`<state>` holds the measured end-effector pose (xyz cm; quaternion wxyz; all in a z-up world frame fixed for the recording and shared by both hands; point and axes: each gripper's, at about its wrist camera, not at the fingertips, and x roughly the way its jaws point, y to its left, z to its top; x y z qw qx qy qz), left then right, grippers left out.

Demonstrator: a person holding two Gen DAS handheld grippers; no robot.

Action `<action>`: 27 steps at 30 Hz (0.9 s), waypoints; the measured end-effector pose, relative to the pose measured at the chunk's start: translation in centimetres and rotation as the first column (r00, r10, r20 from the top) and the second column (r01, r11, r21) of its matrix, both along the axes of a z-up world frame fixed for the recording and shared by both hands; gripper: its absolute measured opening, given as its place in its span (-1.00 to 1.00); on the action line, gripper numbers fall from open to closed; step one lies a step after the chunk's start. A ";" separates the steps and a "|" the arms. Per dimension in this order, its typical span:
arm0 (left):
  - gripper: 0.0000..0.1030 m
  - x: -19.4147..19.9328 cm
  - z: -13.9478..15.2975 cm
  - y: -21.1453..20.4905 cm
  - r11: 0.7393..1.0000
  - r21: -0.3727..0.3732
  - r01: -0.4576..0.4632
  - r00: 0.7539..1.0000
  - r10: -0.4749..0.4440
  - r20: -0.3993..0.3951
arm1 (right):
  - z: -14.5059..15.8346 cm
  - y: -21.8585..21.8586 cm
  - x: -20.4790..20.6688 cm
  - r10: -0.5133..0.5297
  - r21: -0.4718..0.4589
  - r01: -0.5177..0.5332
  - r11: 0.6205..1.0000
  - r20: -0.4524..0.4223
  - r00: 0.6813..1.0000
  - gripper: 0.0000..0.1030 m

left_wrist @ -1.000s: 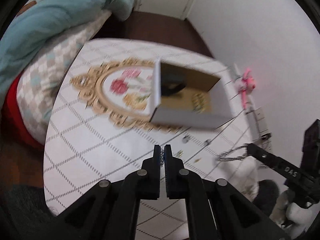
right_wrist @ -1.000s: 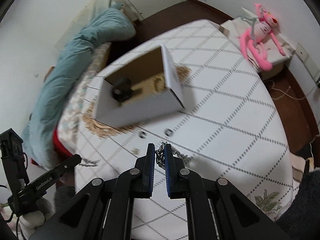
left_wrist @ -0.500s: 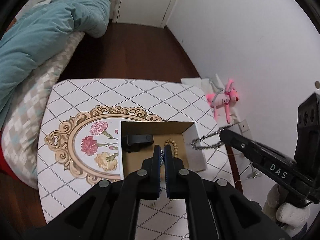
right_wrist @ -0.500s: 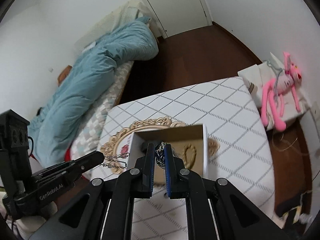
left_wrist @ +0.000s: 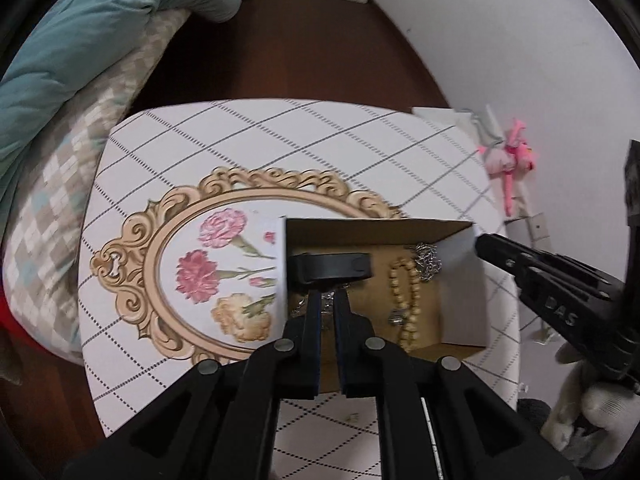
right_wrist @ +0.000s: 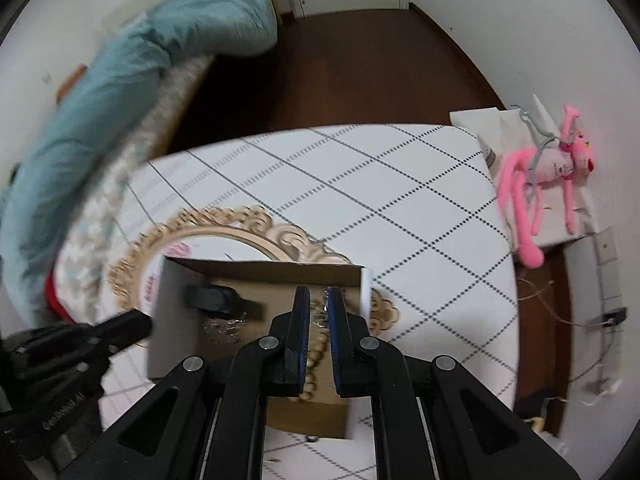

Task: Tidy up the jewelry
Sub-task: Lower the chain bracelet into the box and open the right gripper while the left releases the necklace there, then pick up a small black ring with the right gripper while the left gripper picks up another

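Observation:
An open cardboard box [left_wrist: 464, 300] with white outer walls stands on the patterned table; it also shows in the right wrist view [right_wrist: 168, 320]. Inside lie a black clip [left_wrist: 332, 267], a beige bead bracelet [left_wrist: 412, 300], a silver chain [left_wrist: 429, 261] at the far right and a sparkly piece [left_wrist: 326, 306] under the clip. My left gripper [left_wrist: 327, 300] hangs over the box, slightly open and empty. My right gripper [right_wrist: 318, 300] is over the box's right side, slightly open and empty, with the silver chain [right_wrist: 320, 312] below it.
The table [left_wrist: 280, 140] has a white cloth with a grid and a gold floral oval [left_wrist: 168, 240]. A bed with a teal duvet [left_wrist: 80, 32] is at the left. A pink plush toy [right_wrist: 548, 172] lies on a side stand at the right.
Both grippers came down closer over the box and opened a little. The silver chain left my right gripper and the sparkly piece left my left gripper; both now lie in the box.

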<state>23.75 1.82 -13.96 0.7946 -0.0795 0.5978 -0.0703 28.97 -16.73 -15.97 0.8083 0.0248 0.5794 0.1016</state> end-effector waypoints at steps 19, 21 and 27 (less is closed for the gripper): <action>1.00 -3.2 -3.0 0.5 0.971 0.216 -0.104 0.992 0.085 0.098 | -2.8 -0.8 -6.2 -0.040 -0.200 0.050 0.979 0.054 0.998 0.94; 1.00 -3.5 -2.9 0.5 0.972 0.206 -0.111 0.990 0.092 0.103 | -2.6 -1.0 -6.5 -0.053 -0.198 0.066 0.978 0.068 0.996 0.94; 1.00 -4.5 -1.8 0.3 0.973 0.198 -0.123 0.986 0.097 0.138 | -1.6 -1.5 -7.3 -0.065 -0.196 0.084 0.977 0.103 0.993 0.94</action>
